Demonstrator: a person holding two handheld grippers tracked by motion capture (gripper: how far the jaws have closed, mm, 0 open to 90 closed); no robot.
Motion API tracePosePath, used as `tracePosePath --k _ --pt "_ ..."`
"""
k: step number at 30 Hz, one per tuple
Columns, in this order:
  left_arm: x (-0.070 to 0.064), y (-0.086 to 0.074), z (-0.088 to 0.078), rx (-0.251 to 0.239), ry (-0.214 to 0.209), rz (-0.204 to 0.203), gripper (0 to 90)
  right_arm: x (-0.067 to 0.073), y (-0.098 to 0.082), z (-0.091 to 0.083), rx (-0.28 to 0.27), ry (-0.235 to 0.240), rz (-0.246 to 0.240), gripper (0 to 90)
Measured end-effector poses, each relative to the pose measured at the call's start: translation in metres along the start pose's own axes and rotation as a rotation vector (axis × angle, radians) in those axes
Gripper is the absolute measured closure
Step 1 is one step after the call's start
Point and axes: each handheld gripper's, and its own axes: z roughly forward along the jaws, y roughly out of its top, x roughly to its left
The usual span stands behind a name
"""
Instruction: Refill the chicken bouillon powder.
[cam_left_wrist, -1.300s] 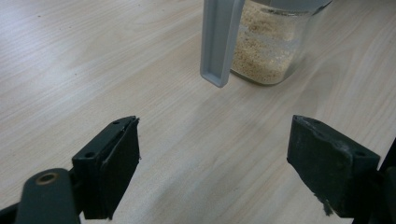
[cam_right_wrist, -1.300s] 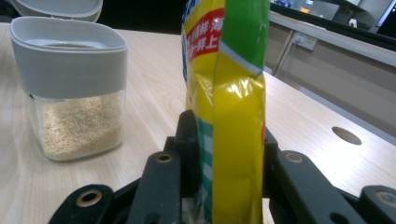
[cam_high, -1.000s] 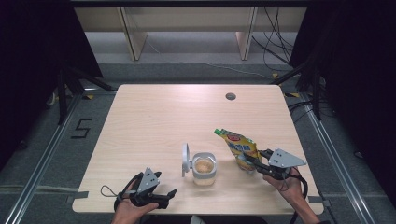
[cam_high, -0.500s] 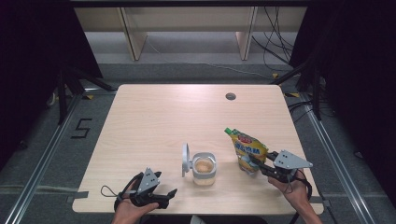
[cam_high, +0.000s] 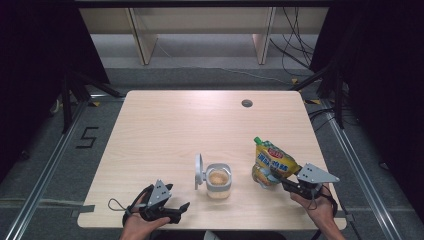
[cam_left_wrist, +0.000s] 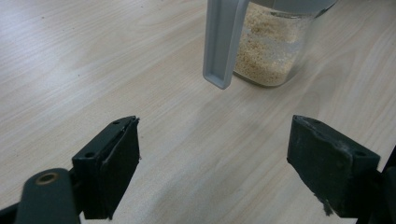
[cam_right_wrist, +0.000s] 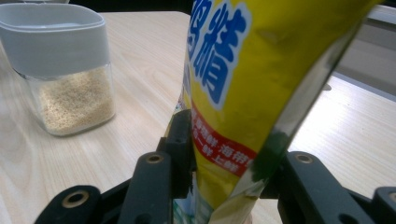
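The yellow pouch (cam_high: 272, 162) is standing tilted at the near right of the tabletop (cam_high: 200, 125), pinched low down by the right hand-held gripper (cam_high: 285, 183). Just to its left, the jar (cam_high: 219, 180) of pale grains is sitting with its lid (cam_high: 199, 171) flipped up. The pouch is probably being set aside after pouring; releasing comes next. The left hand-held gripper (cam_high: 182, 207) is resting open and empty near the front edge. Far half is lying free.

Yellow pouch (cam_high: 271, 162) (green cap) upright, beside open grain jar (cam_high: 218, 180)
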Motion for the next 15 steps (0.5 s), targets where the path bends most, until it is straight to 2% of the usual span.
tracePosePath --k 1,3,4,5,6,7,8,10,11,12,13,14,15 --pt "0.002 0.000 -0.002 0.024 0.002 0.026 16.6 0.000 0.000 0.001 -0.005 0.005 -0.009 65.5" --pt "0.002 0.000 -0.001 0.023 0.002 0.025 16.6 0.001 0.000 0.000 -0.017 -0.015 0.016 62.6" --pt "0.002 0.000 -0.001 0.024 0.008 0.028 16.6 0.001 0.000 -0.001 -0.020 -0.011 0.026 61.3" --pt "0.000 0.000 0.000 0.002 0.002 0.004 16.6 0.001 0.000 -0.004 -0.009 -0.005 0.040 59.3" --pt "0.003 0.001 -0.001 0.018 0.004 0.040 16.6 0.001 0.000 -0.004 -0.020 -0.010 0.053 57.7" --pt "0.003 0.001 -0.001 0.011 0.005 0.037 16.6 0.001 0.000 -0.005 -0.017 -0.015 0.046 54.4" --pt "0.004 0.001 -0.002 0.026 0.004 0.054 16.6 0.001 0.001 -0.006 -0.014 -0.012 0.057 52.1" --pt "0.004 0.001 -0.002 0.026 0.003 0.054 16.6 0.005 0.002 -0.009 -0.001 -0.033 0.075 45.8" --pt "0.002 0.000 -0.002 0.025 0.002 0.027 16.6 0.004 0.002 -0.010 0.005 -0.034 0.075 41.3" --pt "0.002 0.000 -0.001 0.025 0.009 0.025 16.6 0.005 0.001 -0.013 0.028 -0.031 0.099 39.1" --pt "0.002 0.000 -0.001 0.024 0.012 0.032 16.6 0.006 0.001 -0.015 0.054 -0.040 0.123 36.9" --pt "0.003 0.000 -0.001 0.024 0.011 0.038 16.6 0.006 0.001 -0.017 0.054 -0.057 0.112 34.9" --pt "0.004 0.001 -0.002 0.025 0.008 0.054 16.6 0.011 0.002 -0.021 0.095 -0.065 0.165 33.6"
